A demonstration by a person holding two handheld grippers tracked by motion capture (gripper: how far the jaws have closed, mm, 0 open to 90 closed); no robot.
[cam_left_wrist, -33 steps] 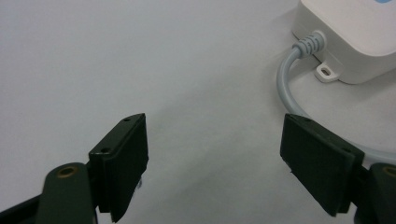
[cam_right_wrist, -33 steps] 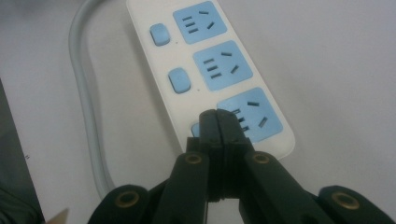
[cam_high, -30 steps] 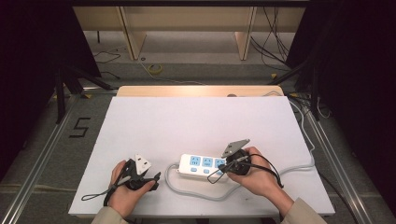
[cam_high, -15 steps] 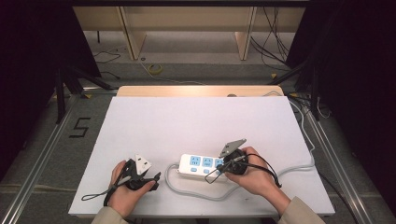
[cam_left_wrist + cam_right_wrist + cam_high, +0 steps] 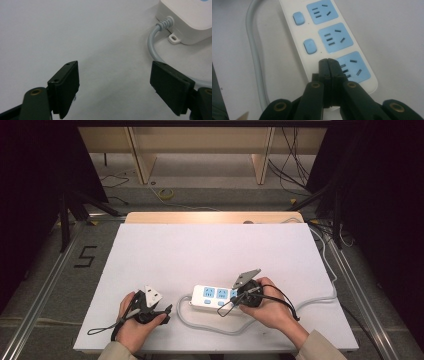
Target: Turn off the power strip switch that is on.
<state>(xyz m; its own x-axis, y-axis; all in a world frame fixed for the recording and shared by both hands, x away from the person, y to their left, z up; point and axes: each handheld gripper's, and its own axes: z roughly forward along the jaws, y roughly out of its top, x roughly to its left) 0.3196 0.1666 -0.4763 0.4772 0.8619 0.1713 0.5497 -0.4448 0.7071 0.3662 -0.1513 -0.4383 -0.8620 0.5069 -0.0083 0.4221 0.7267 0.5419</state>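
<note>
Power strip (image 5: 216, 297) lies flat on the white surface (image 5: 215, 255) near your edge, sockets up, its grey cable (image 5: 210, 325) looping round the front. Your right tool (image 5: 329, 65) is clenched on nothing, its tip over the third switch beside the nearest socket; closed jaws make one narrow point, likely for pressing. Your left tool (image 5: 115, 82) rests released, just short of the strip's cable end, likely ready to steady it.

Power strip (image 5: 329, 42): third switch hidden under the closed fingers (image 5: 323, 68) of right gripper (image 5: 328, 65); strip's far end cut off by top edge; grey cable (image 5: 254, 57) runs out at frame bottom; contact with strip undeterminable.
</note>
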